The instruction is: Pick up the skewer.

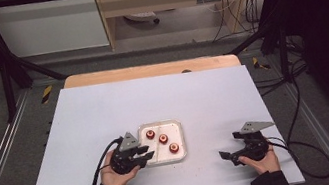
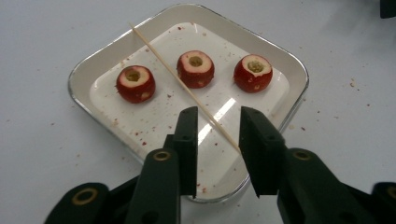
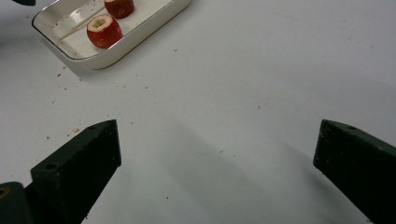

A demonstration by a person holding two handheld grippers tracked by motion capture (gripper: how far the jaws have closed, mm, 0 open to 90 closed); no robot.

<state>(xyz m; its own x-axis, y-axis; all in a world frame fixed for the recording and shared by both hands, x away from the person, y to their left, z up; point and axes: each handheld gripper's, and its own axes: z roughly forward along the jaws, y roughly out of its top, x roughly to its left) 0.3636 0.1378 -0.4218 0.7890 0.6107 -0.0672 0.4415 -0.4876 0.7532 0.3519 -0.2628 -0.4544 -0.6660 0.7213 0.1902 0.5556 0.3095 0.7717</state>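
A white rectangular tray [image 1: 159, 123] sits near the front middle of the table, holding three cored red fruits [image 1: 163, 138]. In the left gripper view the fruits [image 2: 196, 68] stand in a row, and a thin wooden skewer [image 2: 177, 74] lies diagonally across the tray [image 2: 266, 44]. My left gripper [image 2: 217, 135] is open over the tray's near corner, with the skewer's near end in the gap, close to the right jaw. It sits at the tray's left edge [image 1: 146, 152]. My right gripper [image 1: 230, 145] rests to the right of the tray, wide open and empty [image 3: 217, 154].
Red crumbs speckle the white table sheet [image 1: 105, 112] around the tray. The right gripper view has the tray's corner [image 3: 116, 51] with two fruits [image 3: 104, 31] at its upper left. Cables [image 1: 300, 100] trail off the right side of the table.
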